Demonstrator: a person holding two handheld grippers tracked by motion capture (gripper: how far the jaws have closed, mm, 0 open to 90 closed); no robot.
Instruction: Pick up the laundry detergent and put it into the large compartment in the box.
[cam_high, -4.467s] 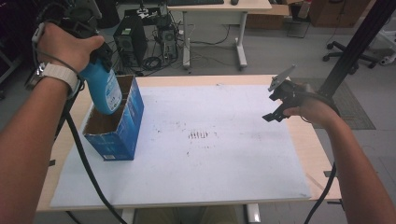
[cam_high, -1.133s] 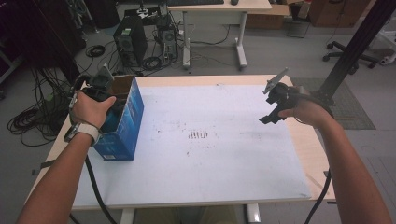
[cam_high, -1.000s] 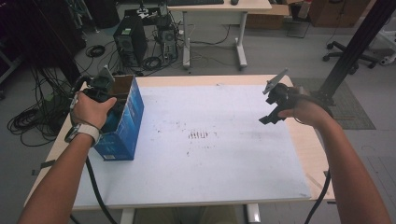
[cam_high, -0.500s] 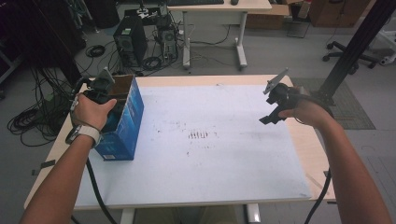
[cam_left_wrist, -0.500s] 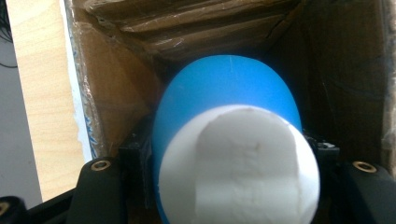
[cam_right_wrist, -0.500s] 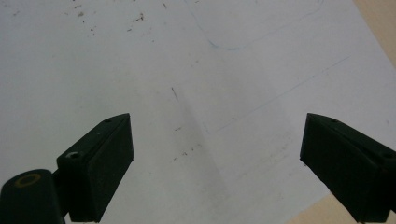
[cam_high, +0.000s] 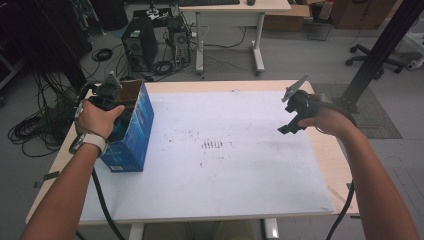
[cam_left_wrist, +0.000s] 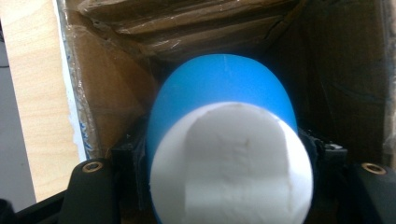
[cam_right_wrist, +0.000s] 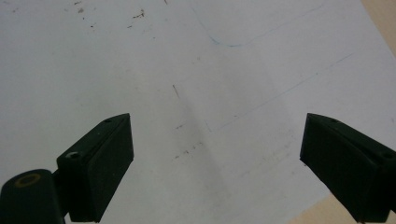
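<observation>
A blue cardboard box (cam_high: 134, 131) stands open-topped at the table's left edge. My left gripper (cam_high: 108, 93) reaches down into it. In the left gripper view a blue bottle (cam_left_wrist: 219, 88) with a white cap (cam_left_wrist: 231, 163) stands inside the box, between the jaws of the left gripper (cam_left_wrist: 222, 156). Those jaws have just been opening and the pads sit close beside the bottle without pressing it. My right gripper (cam_high: 290, 110) hovers over the table's right side. In its own view the right gripper (cam_right_wrist: 215, 163) is wide open with nothing between its jaws.
A white sheet (cam_high: 225, 175) with faint marks covers most of the wooden table (cam_high: 330, 165). Behind the table are a computer tower (cam_high: 140, 45), floor cables (cam_high: 35, 130), a desk (cam_high: 235, 7), a black post (cam_high: 380, 50) and an office chair (cam_high: 372, 50).
Several seconds ago my left hand held the blue bottle above the box; it has since come down into the box. Over the last second neither hand has visibly moved.
</observation>
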